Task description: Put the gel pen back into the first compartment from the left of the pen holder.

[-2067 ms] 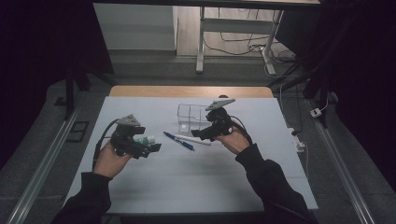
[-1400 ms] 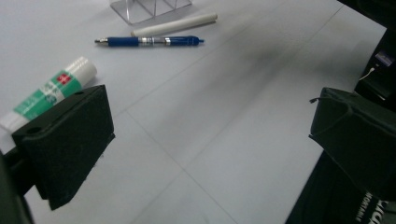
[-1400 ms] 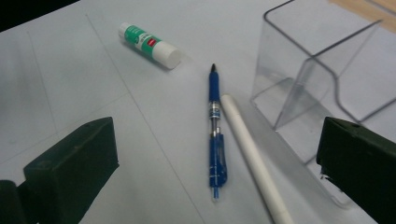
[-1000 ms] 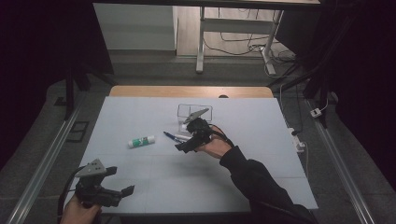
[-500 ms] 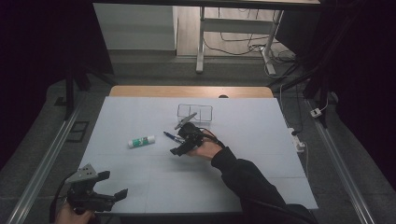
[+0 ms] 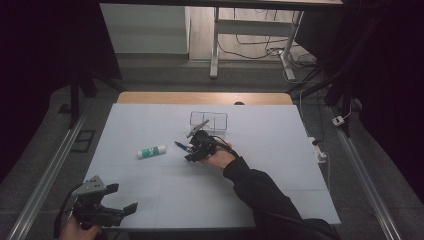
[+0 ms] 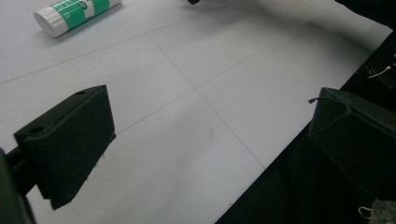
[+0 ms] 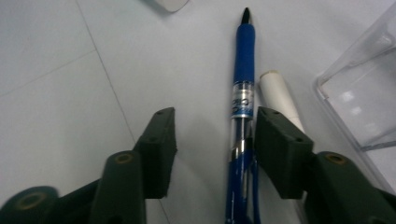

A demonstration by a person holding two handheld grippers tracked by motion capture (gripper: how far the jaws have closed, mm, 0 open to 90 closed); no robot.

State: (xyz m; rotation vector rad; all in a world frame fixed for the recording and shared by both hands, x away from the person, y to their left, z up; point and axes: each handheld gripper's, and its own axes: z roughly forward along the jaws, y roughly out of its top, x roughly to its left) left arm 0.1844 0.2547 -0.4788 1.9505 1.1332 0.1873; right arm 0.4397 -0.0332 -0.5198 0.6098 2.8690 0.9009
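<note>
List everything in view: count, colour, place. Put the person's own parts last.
blue pen: one, blue with clear barrel, lying between the right gripper's jaws, one pad against it, the other apart.
white stick: one, white, beside the pen, next to the box.
clear box: one, transparent, far middle of table.
glue stick: one, white with green label, left of the pen.
table: one, pale top.
left gripper: one, black, near-left table edge, jaws open.
right gripper: one, black, jaws just closing around the pen.
</note>
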